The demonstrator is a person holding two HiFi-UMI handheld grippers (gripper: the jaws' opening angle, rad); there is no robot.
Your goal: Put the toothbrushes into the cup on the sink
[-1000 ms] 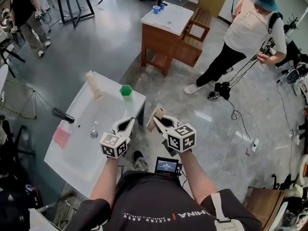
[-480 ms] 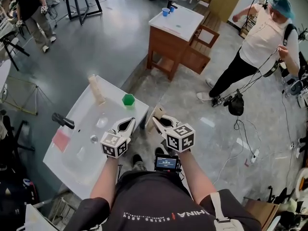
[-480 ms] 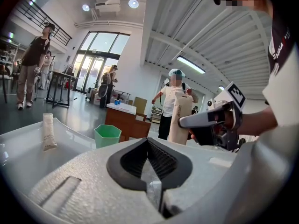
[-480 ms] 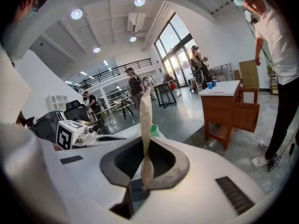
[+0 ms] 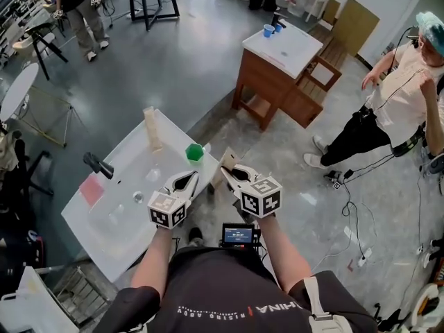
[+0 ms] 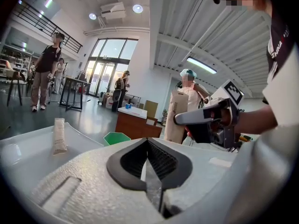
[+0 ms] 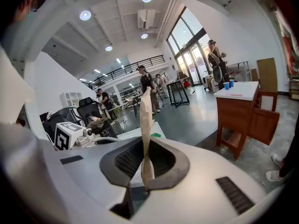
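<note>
Both tools had drifted closer to the cup (image 5: 194, 152), which stood just ahead of the left tool (image 5: 186, 180), its jaws closed on nothing. The right tool (image 5: 232, 173) pinched an upright tan packet (image 5: 227, 159). A second packet (image 5: 151, 127) lay beyond the cup on the sink (image 5: 104, 234).

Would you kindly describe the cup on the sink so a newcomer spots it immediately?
Start at the white sink in front of the person wearing the camera. Near its far right corner stands the cup. It is the only bright green thing there; its neighbour is a pale beige packet.
</note>
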